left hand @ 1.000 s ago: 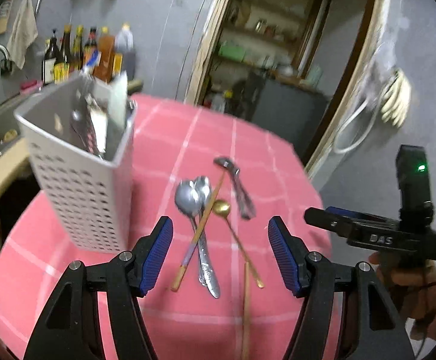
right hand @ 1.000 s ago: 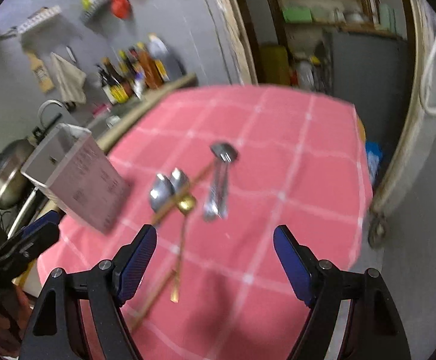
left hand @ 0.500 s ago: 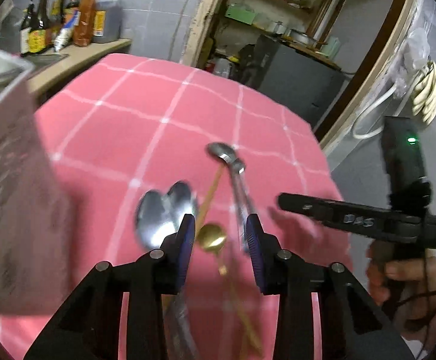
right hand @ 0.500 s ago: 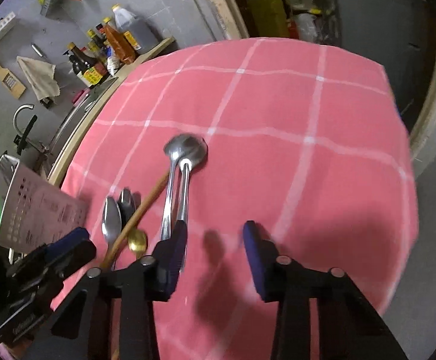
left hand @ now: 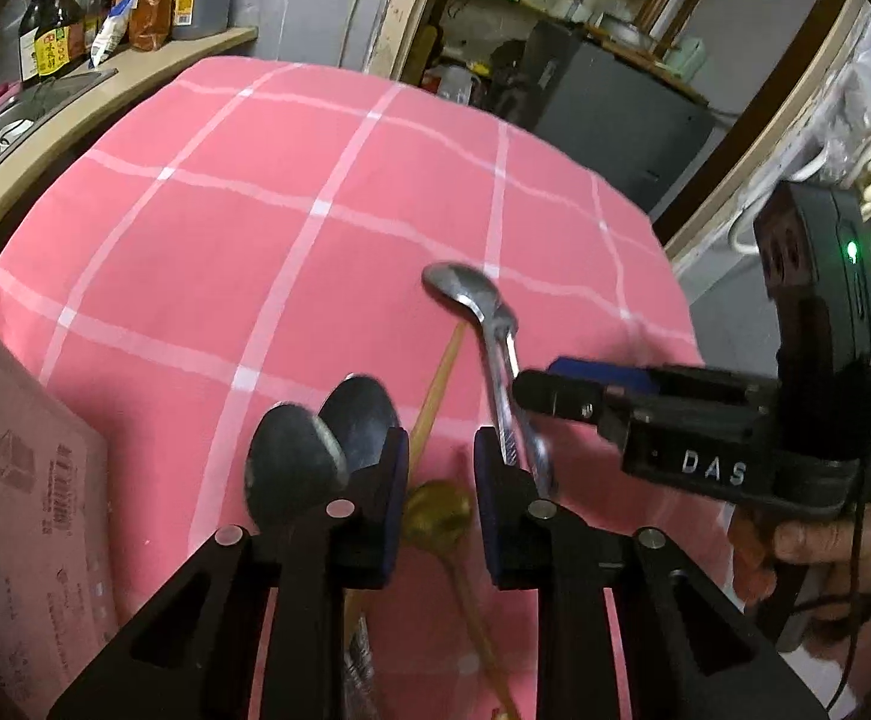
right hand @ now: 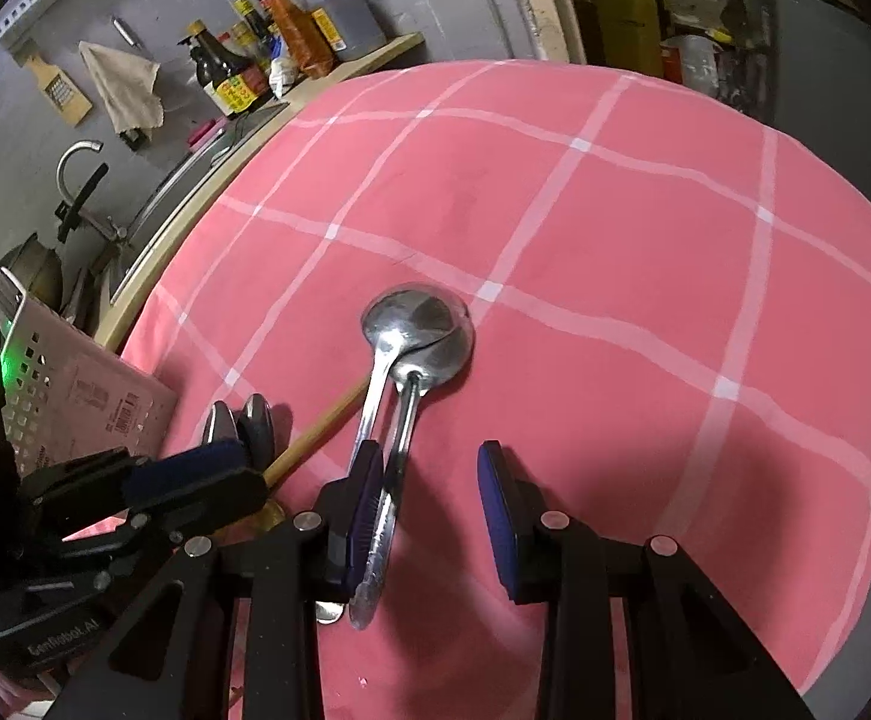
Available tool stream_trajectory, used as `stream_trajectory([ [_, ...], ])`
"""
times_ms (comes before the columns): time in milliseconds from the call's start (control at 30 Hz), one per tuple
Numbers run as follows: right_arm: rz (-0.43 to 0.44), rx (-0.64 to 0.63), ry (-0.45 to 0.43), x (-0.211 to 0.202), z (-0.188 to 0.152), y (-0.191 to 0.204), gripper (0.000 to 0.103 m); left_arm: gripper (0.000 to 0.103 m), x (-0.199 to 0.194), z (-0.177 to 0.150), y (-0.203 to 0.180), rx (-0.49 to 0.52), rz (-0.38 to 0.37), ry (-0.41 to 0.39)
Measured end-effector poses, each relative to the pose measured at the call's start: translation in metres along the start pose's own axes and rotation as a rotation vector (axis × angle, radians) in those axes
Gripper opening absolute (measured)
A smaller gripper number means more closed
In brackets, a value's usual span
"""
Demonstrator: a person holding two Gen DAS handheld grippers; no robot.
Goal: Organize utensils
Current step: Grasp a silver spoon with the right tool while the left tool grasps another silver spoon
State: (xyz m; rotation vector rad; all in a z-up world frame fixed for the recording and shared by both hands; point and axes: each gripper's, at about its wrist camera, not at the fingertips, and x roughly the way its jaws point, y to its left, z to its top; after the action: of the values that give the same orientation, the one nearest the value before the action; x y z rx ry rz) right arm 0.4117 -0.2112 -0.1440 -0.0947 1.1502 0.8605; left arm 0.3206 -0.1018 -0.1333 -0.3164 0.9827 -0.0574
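You have brought both down among the utensils: your left hand-held gripper (left hand: 435, 492) half-narrowed over the gold spoon (left hand: 438, 517), your right hand-held gripper (right hand: 429, 510) spread beside the steel spoons (right hand: 417, 330), nothing pinched yet.

Dim indoor light falls evenly on the pink tabletop (right hand: 615, 276), casting soft shadows beside the steel spoons (right hand: 417, 330). Fisheye distortion bends both views, with black vignetted corners. The right gripper (left hand: 579, 384) looks slightly motion-blurred.

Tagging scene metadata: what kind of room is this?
Most likely a home kitchen. Sauce bottles line a counter beside a sink with a tap, a grater hangs on the wall, and spoons lie on a pink checked tablecloth.
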Motion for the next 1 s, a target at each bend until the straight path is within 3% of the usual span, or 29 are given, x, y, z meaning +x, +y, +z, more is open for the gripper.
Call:
stream_trajectory([
  [200,-0.068,-0.021,0.027,0.009,0.013,0.008,0.026,0.018,0.011,-0.004,0.009,-0.02,0.027,0.073],
  [300,-0.105,-0.031,0.041,0.015,0.021,0.014,0.026,0.018,0.011,-0.001,0.012,-0.031,0.021,0.069],
  [433,-0.145,-0.053,0.074,0.02,0.028,0.015,0.018,0.018,0.01,0.003,0.014,-0.044,0.017,0.067],
  [467,-0.138,-0.051,0.079,0.02,0.028,0.014,0.01,0.018,0.01,0.004,0.014,-0.046,0.013,0.065],
  [700,-0.118,-0.003,0.081,0.01,0.019,-0.003,0.007,0.018,0.007,0.007,0.003,-0.047,-0.076,0.035],
  [1000,-0.108,0.044,0.065,-0.003,0.011,-0.017,0.006,0.018,0.032,0.027,-0.01,-0.046,-0.104,0.067],
])
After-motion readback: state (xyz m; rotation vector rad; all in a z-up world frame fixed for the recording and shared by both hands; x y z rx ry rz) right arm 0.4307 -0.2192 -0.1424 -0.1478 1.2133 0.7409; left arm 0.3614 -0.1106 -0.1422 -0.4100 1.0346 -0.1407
